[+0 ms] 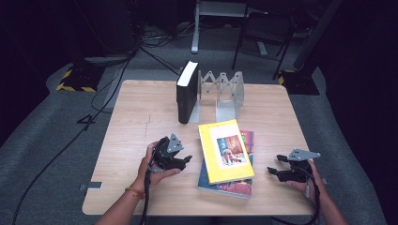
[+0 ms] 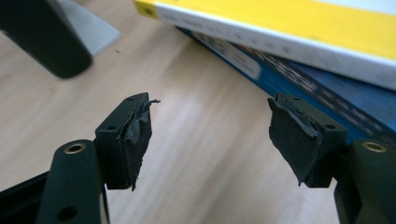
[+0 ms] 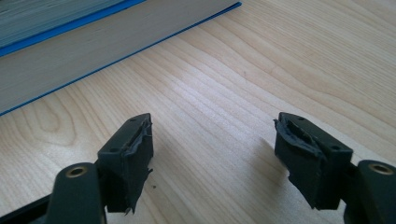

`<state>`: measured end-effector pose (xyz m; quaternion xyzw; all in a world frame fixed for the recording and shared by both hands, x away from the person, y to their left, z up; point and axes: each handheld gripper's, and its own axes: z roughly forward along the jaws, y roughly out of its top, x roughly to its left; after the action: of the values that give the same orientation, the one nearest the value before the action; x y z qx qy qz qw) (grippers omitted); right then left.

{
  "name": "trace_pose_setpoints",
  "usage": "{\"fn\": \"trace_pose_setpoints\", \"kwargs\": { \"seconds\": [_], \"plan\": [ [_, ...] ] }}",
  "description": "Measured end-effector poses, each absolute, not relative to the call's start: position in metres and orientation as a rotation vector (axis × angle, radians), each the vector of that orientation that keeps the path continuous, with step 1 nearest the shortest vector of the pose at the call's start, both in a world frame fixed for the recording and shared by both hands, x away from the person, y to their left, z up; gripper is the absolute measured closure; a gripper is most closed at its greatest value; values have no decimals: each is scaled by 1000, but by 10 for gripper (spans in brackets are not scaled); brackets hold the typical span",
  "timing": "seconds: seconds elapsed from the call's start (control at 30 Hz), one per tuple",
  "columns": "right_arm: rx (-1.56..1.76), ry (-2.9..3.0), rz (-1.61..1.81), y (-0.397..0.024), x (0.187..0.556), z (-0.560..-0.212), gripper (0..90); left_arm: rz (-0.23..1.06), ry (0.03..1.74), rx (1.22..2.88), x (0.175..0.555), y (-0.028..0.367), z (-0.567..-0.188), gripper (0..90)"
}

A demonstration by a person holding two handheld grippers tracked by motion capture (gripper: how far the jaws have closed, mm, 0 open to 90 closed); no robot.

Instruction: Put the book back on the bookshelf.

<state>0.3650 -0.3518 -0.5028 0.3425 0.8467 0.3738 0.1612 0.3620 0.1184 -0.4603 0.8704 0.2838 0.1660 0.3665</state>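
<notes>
— Books? Where are they seen?
— A yellow book [image 1: 224, 150] is stacked on a blue book [image 1: 225, 185], centre-right of the wooden table [image 1: 141, 122]; dark carpet [image 1: 56, 140] surrounds it.
— Grippers?
— Left gripper [image 1: 186, 160] and right gripper [image 1: 271, 170] are held wide, nothing gripped, flanking the stack.

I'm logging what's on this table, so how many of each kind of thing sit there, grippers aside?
Books lying stacked: 2, the yellow book on the blue book
Books standing upright: 1, the black book
Metal book racks: 1, the rack
Total: 4
</notes>
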Motion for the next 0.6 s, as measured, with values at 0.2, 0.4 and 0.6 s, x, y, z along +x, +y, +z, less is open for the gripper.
{"fn": "trace_pose_setpoints", "kwargs": {
  "seconds": [0.2,0.4,0.6],
  "plan": [
    [967,2432,1058,-352,364,-502,286,335,708,2271,346,122,-477,313],
    [935,2455,1075,-349,360,-491,292,272,699,2282,330,131,-488,307],
    [869,2435,1186,-344,350,-465,297,251,701,2283,320,138,-492,305]
  ]
}}
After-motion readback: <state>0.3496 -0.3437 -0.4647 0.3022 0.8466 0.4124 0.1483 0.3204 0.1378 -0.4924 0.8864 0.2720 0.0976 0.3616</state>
